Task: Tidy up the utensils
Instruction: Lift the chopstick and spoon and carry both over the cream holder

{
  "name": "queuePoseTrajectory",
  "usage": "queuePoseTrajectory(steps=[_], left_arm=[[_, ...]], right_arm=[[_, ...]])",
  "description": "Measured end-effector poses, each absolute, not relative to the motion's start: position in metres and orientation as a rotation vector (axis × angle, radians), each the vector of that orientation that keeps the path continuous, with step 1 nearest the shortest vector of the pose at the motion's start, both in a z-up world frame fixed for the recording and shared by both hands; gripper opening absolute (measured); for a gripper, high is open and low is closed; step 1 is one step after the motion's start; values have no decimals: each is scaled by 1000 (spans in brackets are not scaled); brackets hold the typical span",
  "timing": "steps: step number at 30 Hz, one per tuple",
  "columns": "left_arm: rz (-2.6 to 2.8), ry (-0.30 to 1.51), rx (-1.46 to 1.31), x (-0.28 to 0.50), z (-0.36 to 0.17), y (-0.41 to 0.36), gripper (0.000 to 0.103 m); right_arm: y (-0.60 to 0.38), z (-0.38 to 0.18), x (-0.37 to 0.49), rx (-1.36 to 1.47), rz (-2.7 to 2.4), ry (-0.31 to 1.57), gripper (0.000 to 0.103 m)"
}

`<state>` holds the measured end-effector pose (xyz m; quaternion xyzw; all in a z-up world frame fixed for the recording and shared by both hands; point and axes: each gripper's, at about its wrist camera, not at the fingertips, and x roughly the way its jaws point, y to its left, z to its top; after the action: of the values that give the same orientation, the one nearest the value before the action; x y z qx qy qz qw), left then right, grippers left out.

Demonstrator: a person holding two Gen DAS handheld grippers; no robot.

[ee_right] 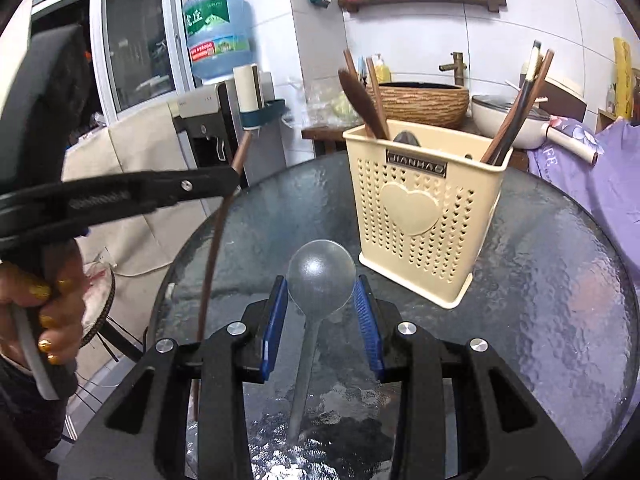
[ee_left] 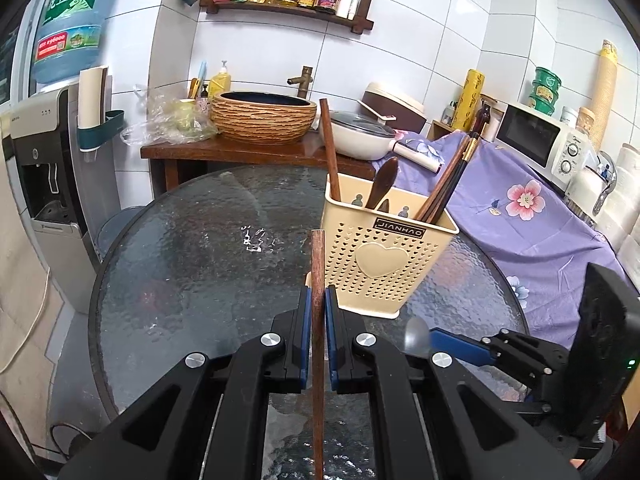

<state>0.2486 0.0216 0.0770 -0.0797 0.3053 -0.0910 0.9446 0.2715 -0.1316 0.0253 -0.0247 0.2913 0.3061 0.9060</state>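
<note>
1. The left gripper (ee_left: 319, 294) is clamped on a wooden chopstick (ee_left: 318, 264), its blue pads pressing the shaft from both sides. The stick stands nearly upright, just left of the holder (ee_left: 380, 256), its tip about level with the holder's rim.

2. The chopstick looks light, stiff and smooth. It is held partway down its length, so plenty of stick sticks out past the pads; it could pivot if it bumps the rim. A straight, slow drop into a compartment seems wise.

3. The right gripper (ee_right: 321, 300) is open, with its jaws standing on either side of a clear plastic spoon (ee_right: 320, 280) lying on the glass table (ee_right: 560, 280). The bowl sits between the pads; I cannot tell if either pad touches it.

4. The spoon looks very light, thin and slick (likely a disposable one). The rounded bowl would probably squirt out under a squeeze, and hard pressure might crack it. The neck or the handle (ee_right: 304, 368) seems the better place to grip, though it lies flat on the glass, so the pads must get low.

5. The holder stands on the table, beyond the spoon. It already contains a wooden spoon (ee_right: 362, 100) and chopsticks (ee_right: 516, 112) in separate compartments (so sorting by kind seems the idea).
</note>
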Motion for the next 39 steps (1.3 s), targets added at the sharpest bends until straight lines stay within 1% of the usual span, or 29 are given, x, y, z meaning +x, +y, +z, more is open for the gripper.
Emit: queuePoseTrajectory(steps=[6, 8, 9, 10, 11, 12, 13, 25, 32, 36, 38, 39], left_arm=[[-190, 613, -151, 248, 81, 14, 7], [-176, 608, -146, 248, 81, 15, 7], [-170, 608, -146, 248, 80, 18, 7], [-165, 609, -152, 247, 80, 21, 7], [-160, 610, -160, 247, 80, 25, 7], [-156, 609, -164, 246, 80, 27, 7], [-149, 608, -166, 246, 80, 30, 7], [-129, 589, -237, 239, 79, 56, 7], [-125, 579, -265, 233, 79, 69, 7], [-128, 582, -273, 235, 76, 73, 7], [-131, 586, -275, 236, 74, 73, 7], [-132, 587, -276, 236, 74, 74, 7]], right_arm=[[-136, 26, 275, -67, 624, 612, 3], [-135, 19, 280, -61, 643, 642, 5], [-132, 16, 281, -61, 654, 657, 11], [-129, 12, 283, -72, 660, 671, 28], [-123, 7, 284, -92, 664, 686, 38], [-120, 5, 284, -97, 662, 686, 54], [-118, 2, 284, -98, 660, 683, 55], [-47, -45, 323, -218, 645, 859, 55], [-28, -60, 348, -197, 598, 931, 53], [-19, -59, 348, -215, 568, 922, 50], [-15, -59, 349, -223, 551, 917, 45], [-14, -59, 349, -229, 541, 913, 39]])
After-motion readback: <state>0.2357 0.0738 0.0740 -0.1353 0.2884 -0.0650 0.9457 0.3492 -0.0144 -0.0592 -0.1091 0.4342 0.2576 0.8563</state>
